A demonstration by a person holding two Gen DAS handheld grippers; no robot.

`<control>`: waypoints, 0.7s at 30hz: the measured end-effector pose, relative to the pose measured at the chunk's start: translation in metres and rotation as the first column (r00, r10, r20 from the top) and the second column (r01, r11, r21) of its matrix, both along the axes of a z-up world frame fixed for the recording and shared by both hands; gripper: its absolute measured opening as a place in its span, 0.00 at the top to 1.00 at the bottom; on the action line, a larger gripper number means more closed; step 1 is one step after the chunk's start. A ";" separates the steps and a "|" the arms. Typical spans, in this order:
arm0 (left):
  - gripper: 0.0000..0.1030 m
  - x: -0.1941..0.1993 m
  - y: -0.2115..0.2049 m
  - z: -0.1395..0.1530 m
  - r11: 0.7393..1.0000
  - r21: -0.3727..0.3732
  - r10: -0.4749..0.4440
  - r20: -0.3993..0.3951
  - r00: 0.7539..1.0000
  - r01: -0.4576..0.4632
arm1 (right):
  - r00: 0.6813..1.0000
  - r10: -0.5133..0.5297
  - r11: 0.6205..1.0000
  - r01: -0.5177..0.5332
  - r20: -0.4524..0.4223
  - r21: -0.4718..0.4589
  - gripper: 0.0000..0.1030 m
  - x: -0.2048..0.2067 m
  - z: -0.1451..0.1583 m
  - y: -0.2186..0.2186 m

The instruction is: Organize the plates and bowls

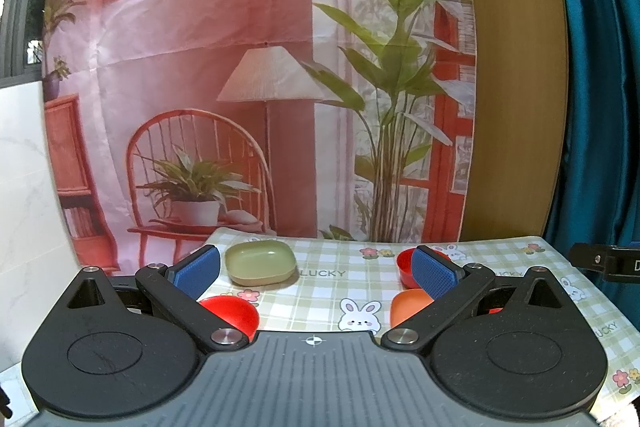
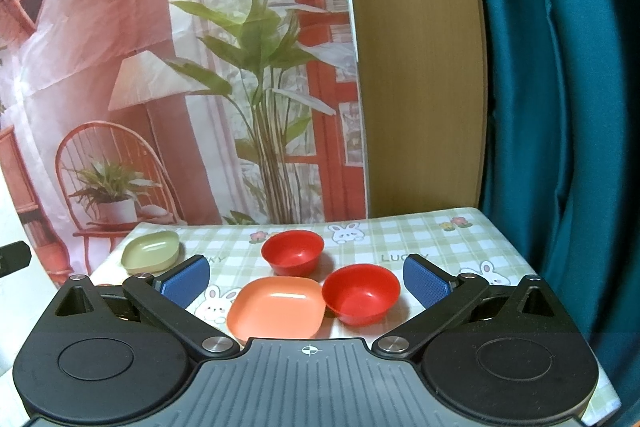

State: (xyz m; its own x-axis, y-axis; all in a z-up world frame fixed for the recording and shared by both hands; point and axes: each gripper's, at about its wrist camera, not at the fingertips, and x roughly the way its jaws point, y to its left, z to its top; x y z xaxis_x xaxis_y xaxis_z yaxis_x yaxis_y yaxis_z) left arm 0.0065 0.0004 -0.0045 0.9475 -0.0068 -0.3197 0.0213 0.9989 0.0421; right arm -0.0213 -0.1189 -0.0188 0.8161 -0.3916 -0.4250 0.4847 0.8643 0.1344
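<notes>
A pale green square plate (image 1: 260, 263) (image 2: 151, 251) lies at the table's back left. An orange square plate (image 2: 276, 307) (image 1: 408, 307) lies near the front, with a red bowl (image 2: 361, 293) touching its right side. Another red bowl (image 2: 293, 251) (image 1: 405, 267) stands behind them. A third red bowl (image 1: 232, 313) shows in the left wrist view, at the front left. My left gripper (image 1: 315, 273) is open and empty above the table's middle. My right gripper (image 2: 306, 281) is open and empty above the orange plate and the near red bowl.
The table wears a green checked cloth (image 1: 340, 291) (image 2: 440, 247) with rabbits. A printed backdrop (image 1: 240, 67) hangs behind it, beside a wooden panel (image 2: 416, 67) and a teal curtain (image 2: 560, 107). The right gripper's black edge (image 1: 604, 261) shows at the right.
</notes>
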 end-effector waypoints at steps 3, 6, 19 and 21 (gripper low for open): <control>0.00 0.012 0.002 -0.002 1.000 0.005 0.003 -0.017 1.000 -0.003 | 1.000 0.004 1.000 -0.004 -0.006 -0.007 0.00 0.010 -0.001 -0.006; 0.01 0.028 0.001 -0.004 0.999 0.031 0.028 -0.029 0.999 -0.027 | 1.000 0.011 1.000 -0.011 0.005 -0.017 0.00 0.021 -0.002 -0.016; 0.10 0.105 0.012 -0.005 0.998 -0.001 0.063 -0.065 0.996 -0.063 | 0.998 0.033 0.999 -0.033 0.058 0.005 0.02 0.081 -0.006 -0.068; 0.10 0.114 0.008 -0.002 0.997 0.032 0.071 -0.053 0.996 -0.069 | 0.997 0.040 0.999 -0.040 0.068 -0.006 0.02 0.090 -0.005 -0.071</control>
